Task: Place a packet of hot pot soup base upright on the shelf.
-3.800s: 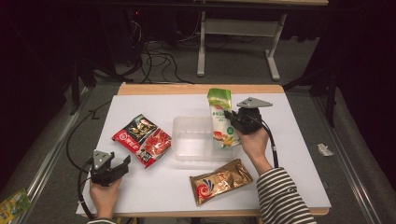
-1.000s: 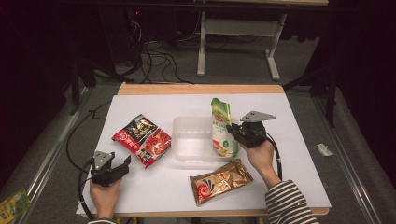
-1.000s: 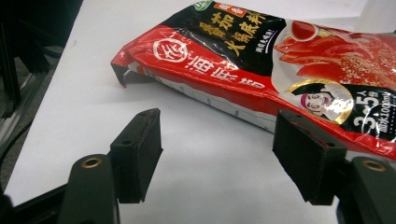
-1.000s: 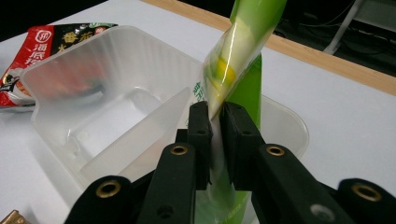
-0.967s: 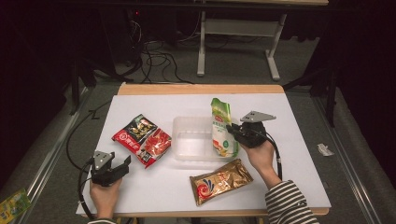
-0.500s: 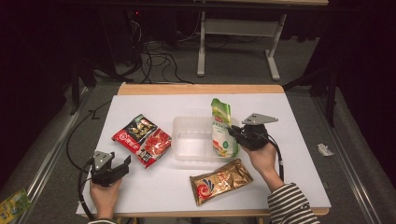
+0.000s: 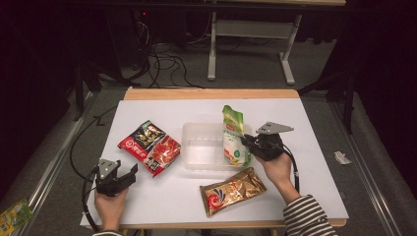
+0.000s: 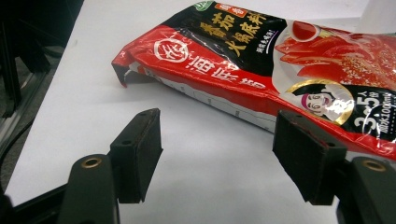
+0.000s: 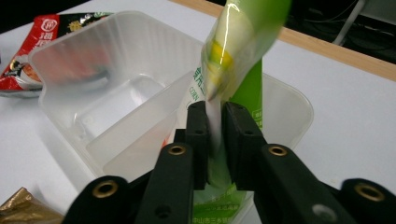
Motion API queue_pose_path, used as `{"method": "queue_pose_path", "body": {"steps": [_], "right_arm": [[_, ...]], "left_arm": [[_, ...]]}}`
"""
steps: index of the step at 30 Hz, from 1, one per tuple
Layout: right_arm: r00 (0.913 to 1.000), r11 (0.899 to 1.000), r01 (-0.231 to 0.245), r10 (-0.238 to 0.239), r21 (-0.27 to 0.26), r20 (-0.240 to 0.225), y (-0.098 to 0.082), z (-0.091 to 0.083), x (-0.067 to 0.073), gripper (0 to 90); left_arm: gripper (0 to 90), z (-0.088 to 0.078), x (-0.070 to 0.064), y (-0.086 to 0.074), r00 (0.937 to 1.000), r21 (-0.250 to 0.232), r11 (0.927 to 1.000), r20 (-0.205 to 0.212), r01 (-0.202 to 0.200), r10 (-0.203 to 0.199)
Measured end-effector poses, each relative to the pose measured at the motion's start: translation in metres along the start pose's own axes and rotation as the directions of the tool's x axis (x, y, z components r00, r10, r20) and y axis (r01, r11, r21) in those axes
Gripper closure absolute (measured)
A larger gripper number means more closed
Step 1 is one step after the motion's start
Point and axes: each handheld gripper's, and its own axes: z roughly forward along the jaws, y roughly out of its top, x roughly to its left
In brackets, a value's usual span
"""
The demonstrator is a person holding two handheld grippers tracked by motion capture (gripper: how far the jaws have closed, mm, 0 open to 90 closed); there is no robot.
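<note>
A glossy green and white plastic pouch [image 7: 234, 137] stands upright in the right end of the clear, ribbed plastic tub [image 7: 201, 147] at the middle of the white worktop [image 7: 314, 147]. The right claw [image 9: 215, 135] has just been opening, its pads close beside the pouch's thin edge. The left claw [image 8: 217, 154] gapes empty near the front left corner, facing a shiny red and black packet [image 8: 299, 60]. A crinkled gold foil packet [image 7: 232, 190] lies toward the front edge.
</note>
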Motion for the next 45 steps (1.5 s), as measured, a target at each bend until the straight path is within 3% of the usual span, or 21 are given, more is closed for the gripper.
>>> {"method": "queue_pose_path", "body": {"steps": [2,9,15,22,36,45], "right_arm": [[0.9999,1.000,-0.010,0.010,-0.013,-0.005,0.000,-0.004,-0.002,70.1],[0.9996,1.000,-0.006,0.005,-0.027,-0.029,-0.007,-0.022,-0.004,69.0],[0.9990,1.000,0.005,-0.006,-0.018,-0.045,-0.013,-0.028,-0.001,68.9],[0.9980,1.000,0.009,-0.009,0.000,-0.063,-0.019,-0.026,0.001,69.2],[0.9957,0.998,0.010,-0.004,0.068,-0.093,-0.020,-0.016,0.004,84.1],[0.9961,0.995,0.015,-0.006,0.097,-0.088,-0.025,-0.006,0.006,86.7]], "left_arm": [[33.2,0.000,0.000,0.000,1.0000,0.003,1.0000,0.000,-0.001,0.001],[33.2,0.001,0.000,0.001,1.0000,0.016,0.9998,-0.005,-0.008,0.008],[33.2,0.002,-0.001,0.001,0.9999,0.021,0.9997,-0.007,-0.011,0.011],[33.2,0.002,-0.001,0.001,0.9999,0.020,0.9997,-0.009,-0.010,0.011],[33.3,0.001,-0.001,0.001,0.9999,0.016,0.9998,-0.009,-0.009,0.009],[33.3,0.002,-0.001,0.001,0.9999,0.017,0.9998,-0.009,-0.011,0.011]]}}
